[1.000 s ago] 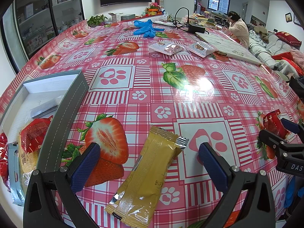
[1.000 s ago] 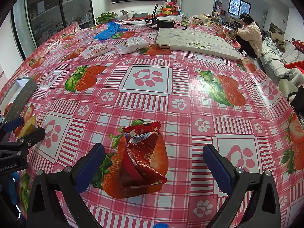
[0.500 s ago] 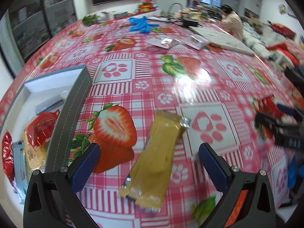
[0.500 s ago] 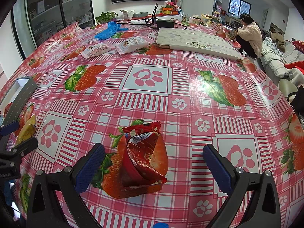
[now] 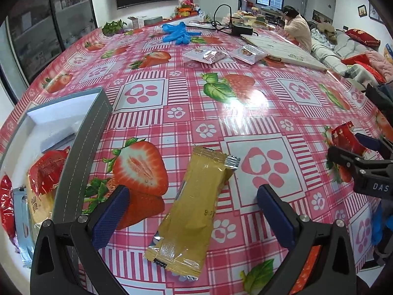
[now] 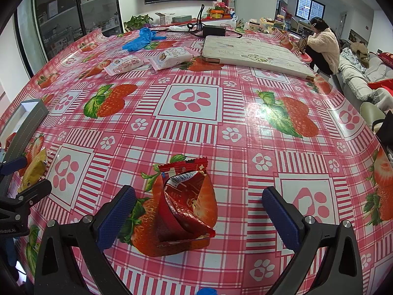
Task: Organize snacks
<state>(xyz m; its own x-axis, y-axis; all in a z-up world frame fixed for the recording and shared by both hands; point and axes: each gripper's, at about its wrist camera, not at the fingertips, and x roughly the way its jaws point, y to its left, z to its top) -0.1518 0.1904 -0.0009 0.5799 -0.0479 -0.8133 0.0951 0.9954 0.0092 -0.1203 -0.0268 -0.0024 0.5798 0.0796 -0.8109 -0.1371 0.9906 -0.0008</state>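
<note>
A long yellow snack packet point(image 5: 196, 204) lies flat on the strawberry tablecloth, between the wide-apart fingers of my left gripper point(image 5: 194, 217), which is open and not touching it. To its left stands a grey box point(image 5: 83, 147) with white lining, holding several snack packets point(image 5: 44, 172). A folded red snack packet point(image 6: 184, 201) sits between the blue pads of my right gripper point(image 6: 199, 215), also open. The same red packet point(image 5: 343, 137) shows at the right of the left wrist view, the yellow one point(image 6: 34, 169) at the left of the right wrist view.
Two white snack packs point(image 6: 125, 62) point(image 6: 172, 57) lie further back, beside blue gloves point(image 6: 140, 39) and a flat white board point(image 6: 253, 54). Cables and a black adapter point(image 6: 213, 30) sit at the far edge. A person sits beyond the table at the right.
The left wrist view dipped and swung about half a second ago, then came back near its first pose. The yellow and red packets have not moved; both grippers stay open.
</note>
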